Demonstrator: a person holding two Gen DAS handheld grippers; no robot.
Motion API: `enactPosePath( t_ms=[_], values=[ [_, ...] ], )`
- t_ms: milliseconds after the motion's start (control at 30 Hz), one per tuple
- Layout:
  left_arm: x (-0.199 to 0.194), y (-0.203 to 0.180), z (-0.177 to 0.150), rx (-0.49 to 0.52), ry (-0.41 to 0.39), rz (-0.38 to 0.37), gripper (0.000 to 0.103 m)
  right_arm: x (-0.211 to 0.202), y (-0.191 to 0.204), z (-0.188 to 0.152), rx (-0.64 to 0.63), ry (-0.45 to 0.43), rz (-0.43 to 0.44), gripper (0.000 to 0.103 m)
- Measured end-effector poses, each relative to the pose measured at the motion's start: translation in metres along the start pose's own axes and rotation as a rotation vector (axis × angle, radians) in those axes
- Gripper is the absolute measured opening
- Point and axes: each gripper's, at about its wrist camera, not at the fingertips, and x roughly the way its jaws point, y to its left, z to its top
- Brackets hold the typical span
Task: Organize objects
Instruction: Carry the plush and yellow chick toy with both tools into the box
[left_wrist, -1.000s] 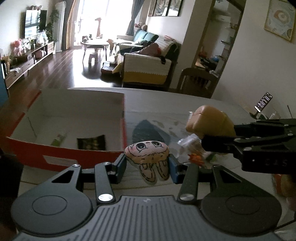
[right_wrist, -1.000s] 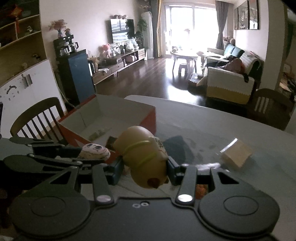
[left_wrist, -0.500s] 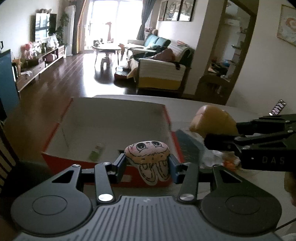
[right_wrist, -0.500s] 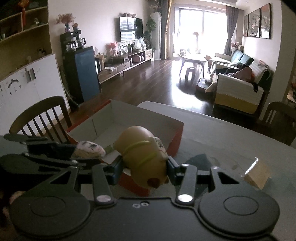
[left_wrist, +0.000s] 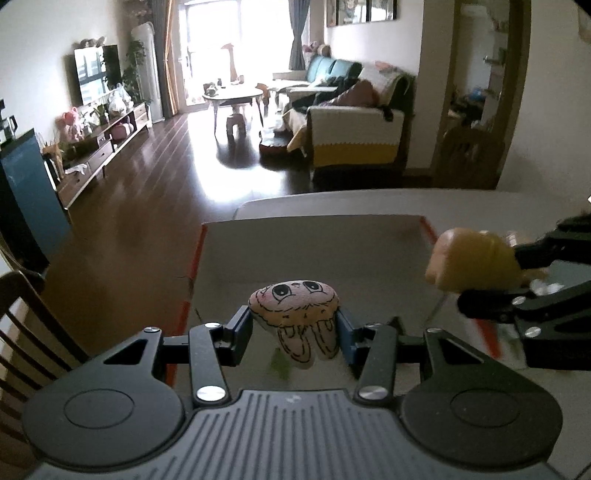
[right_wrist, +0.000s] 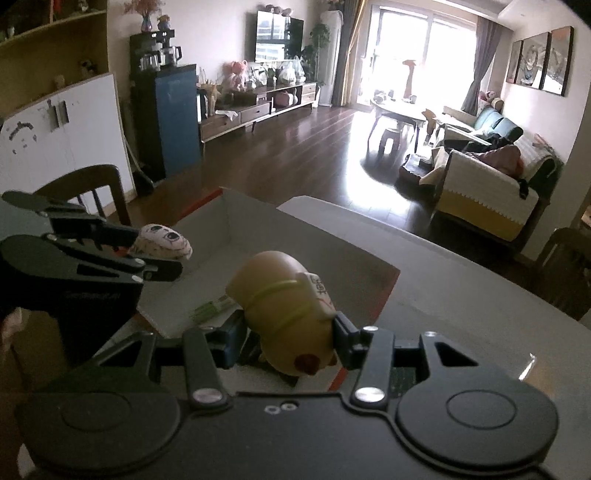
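My left tool (left_wrist: 294, 326) is clamped on a small pink stuffed toy (left_wrist: 294, 314) with a drawn face, and I hold it above the open cardboard box (left_wrist: 314, 251), near its front edge. My right tool (right_wrist: 288, 334) is closed tight around a yellow stuffed toy (right_wrist: 284, 310), which hangs over the box's right side, close to the red rim. In the right view a green packet (right_wrist: 214, 307) lies on the box floor beneath it. The box sits at the corner of the desk (right_wrist: 480, 295), next to a wooden chair (right_wrist: 85, 188). I judge the main risk is in the release: the yellow toy sits so near the wall that letting go here could bounce it off the rim onto the desk. The two tools are also close together, so opening both at once could knock one against the other.
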Motion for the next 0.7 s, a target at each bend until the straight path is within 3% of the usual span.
enactPosePath(
  t_ms=[200,700],
  values=[
    [0.041,0.007,0.011,0.028,0.064,0.024,0.047,0.037,0.004,0.007,-0.059,0.044,-0.053,0.048],
    [0.112,0.007,0.007,0.073,0.245,0.032,0.047,0.104,0.023,0.011,-0.101,0.168,-0.031,0.047]
  ],
)
